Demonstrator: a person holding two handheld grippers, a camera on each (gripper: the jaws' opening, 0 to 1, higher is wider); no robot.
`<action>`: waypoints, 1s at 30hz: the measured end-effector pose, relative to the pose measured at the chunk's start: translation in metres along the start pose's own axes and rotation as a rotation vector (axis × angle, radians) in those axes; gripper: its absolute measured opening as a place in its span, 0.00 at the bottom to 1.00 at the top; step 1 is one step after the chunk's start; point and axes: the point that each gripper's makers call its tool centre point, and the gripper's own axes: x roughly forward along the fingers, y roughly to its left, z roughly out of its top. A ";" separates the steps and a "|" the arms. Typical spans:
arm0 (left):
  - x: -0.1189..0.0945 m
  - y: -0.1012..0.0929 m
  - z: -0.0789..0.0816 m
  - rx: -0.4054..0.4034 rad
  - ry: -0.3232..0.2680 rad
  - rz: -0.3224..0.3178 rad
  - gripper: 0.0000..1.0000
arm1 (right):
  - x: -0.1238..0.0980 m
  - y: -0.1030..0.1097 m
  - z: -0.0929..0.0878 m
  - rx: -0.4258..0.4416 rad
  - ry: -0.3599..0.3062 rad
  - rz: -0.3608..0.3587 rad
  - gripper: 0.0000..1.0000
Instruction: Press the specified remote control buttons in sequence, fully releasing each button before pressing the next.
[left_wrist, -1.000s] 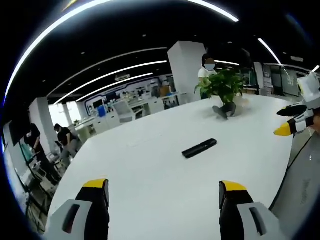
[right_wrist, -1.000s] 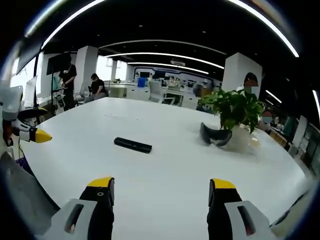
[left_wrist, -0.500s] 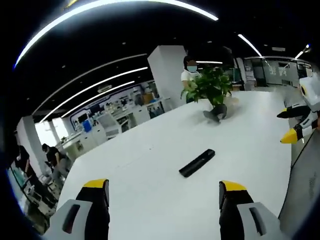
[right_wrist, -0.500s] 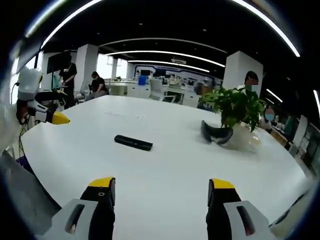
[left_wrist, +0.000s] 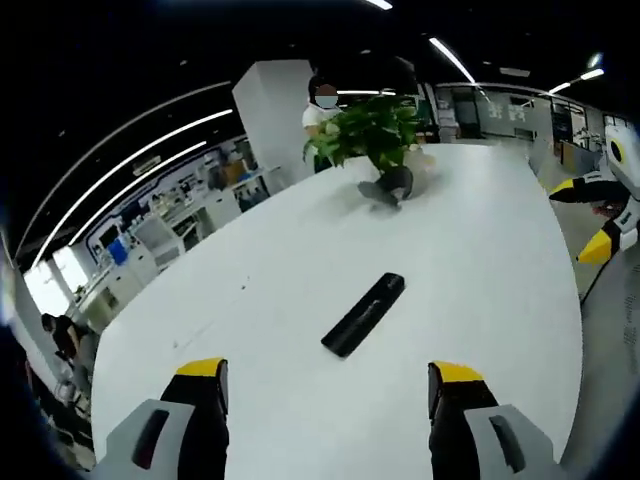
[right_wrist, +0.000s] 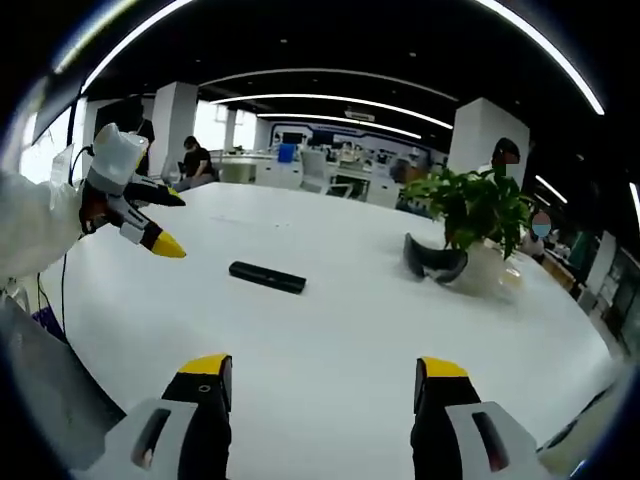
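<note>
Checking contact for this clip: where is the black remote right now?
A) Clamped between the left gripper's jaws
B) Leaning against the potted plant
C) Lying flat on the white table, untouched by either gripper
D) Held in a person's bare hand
C: the remote lies flat on the white table, apart from the left gripper and the right gripper, both open.

Smooth, faintly glossy white bench (left_wrist: 500, 260); matt black plastic remote (left_wrist: 364, 313); yellow-tipped black plastic left gripper (left_wrist: 330, 385).
</note>
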 end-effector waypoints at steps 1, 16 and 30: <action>0.002 0.000 0.000 0.005 0.003 -0.003 0.82 | 0.000 -0.001 0.000 0.000 -0.001 -0.003 0.73; 0.070 0.001 -0.014 0.218 0.182 -0.154 0.70 | -0.001 -0.005 -0.004 0.003 0.011 -0.028 0.69; 0.115 -0.006 -0.017 0.398 0.294 -0.243 0.60 | -0.001 -0.007 -0.009 0.016 0.027 -0.031 0.67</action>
